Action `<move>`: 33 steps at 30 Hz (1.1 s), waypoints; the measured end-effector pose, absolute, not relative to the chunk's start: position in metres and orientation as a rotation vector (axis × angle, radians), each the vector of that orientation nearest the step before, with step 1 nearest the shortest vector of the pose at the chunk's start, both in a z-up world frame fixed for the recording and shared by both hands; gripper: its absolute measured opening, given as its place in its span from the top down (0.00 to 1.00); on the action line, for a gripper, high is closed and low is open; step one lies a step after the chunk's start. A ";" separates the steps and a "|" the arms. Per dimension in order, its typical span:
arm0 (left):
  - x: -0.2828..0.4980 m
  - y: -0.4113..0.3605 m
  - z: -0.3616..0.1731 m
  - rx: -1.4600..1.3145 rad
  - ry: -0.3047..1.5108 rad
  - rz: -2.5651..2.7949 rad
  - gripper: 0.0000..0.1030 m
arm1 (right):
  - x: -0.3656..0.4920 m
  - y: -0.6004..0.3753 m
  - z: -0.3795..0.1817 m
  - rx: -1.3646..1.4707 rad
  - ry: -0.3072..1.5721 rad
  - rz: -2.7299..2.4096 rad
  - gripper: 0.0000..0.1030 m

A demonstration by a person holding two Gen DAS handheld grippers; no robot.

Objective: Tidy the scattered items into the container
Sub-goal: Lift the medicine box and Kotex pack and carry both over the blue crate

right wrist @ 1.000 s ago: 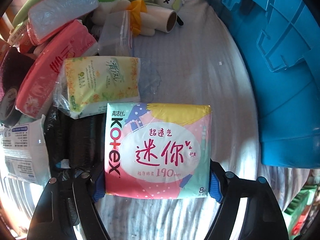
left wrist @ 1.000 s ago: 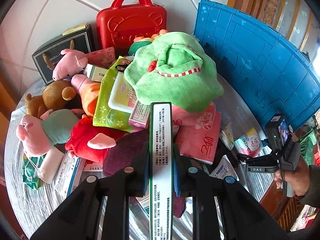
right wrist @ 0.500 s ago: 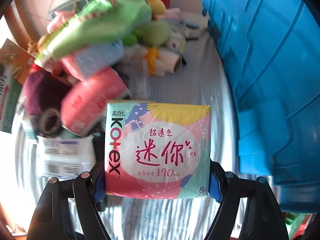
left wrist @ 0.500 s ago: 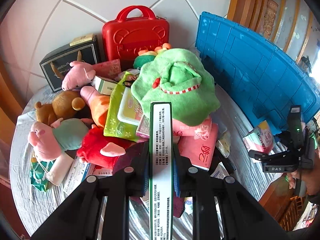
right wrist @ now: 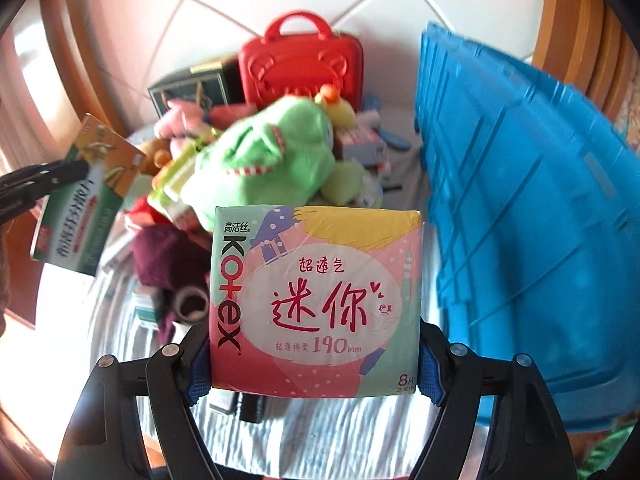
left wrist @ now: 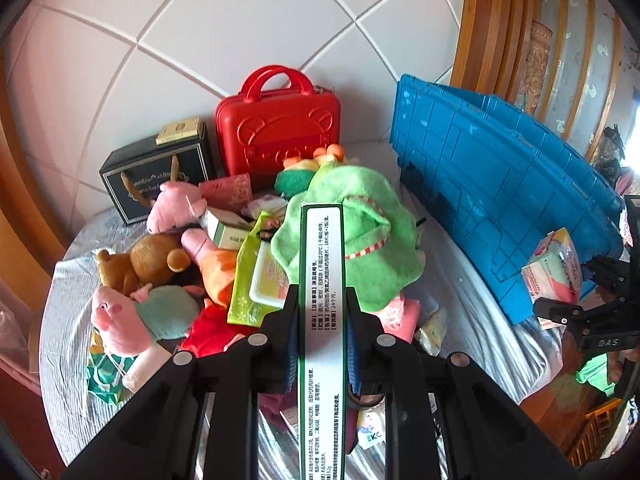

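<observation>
My left gripper (left wrist: pixel 320 320) is shut on a thin green-and-white box (left wrist: pixel 321 304), seen edge-on, held above the heap of items. From the right wrist view the same box (right wrist: pixel 80 208) shows its green and brown face at the left. My right gripper (right wrist: pixel 314 364) is shut on a pink and green Kotex pad pack (right wrist: pixel 316 300), its blue pads pressing both sides. That pack (left wrist: pixel 554 268) also appears at the right in the left wrist view. The big blue container (left wrist: pixel 500 200) stands at the right of the table; its wall (right wrist: pixel 520 200) fills the right side of the right wrist view.
A heap on the grey-clothed table (left wrist: pixel 68 336) holds a green plush (left wrist: pixel 360 248), pink pig toys (left wrist: pixel 120 320), a brown bear (left wrist: pixel 148 260) and packets. A red case (left wrist: pixel 280 128) and a black box (left wrist: pixel 156 172) stand by the tiled wall. A maroon plush (right wrist: pixel 168 256) lies nearer.
Both grippers have risen with their loads: the heap looks smaller and lower, and the wall has come into view. The right gripper lifted the pad pack off the table.
</observation>
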State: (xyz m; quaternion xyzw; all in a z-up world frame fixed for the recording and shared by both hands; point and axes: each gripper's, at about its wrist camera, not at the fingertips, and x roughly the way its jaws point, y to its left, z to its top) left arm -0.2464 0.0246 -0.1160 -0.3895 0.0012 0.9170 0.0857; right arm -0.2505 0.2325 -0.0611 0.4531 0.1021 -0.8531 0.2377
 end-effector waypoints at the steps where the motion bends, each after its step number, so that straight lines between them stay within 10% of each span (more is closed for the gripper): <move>1: -0.246 0.028 -0.111 -1.148 0.005 2.737 0.82 | -0.249 0.234 -0.055 1.224 0.276 -2.341 0.24; 33: -0.273 0.202 -0.013 -0.965 0.161 2.721 0.82 | -0.241 0.371 0.084 0.892 0.104 -2.469 0.24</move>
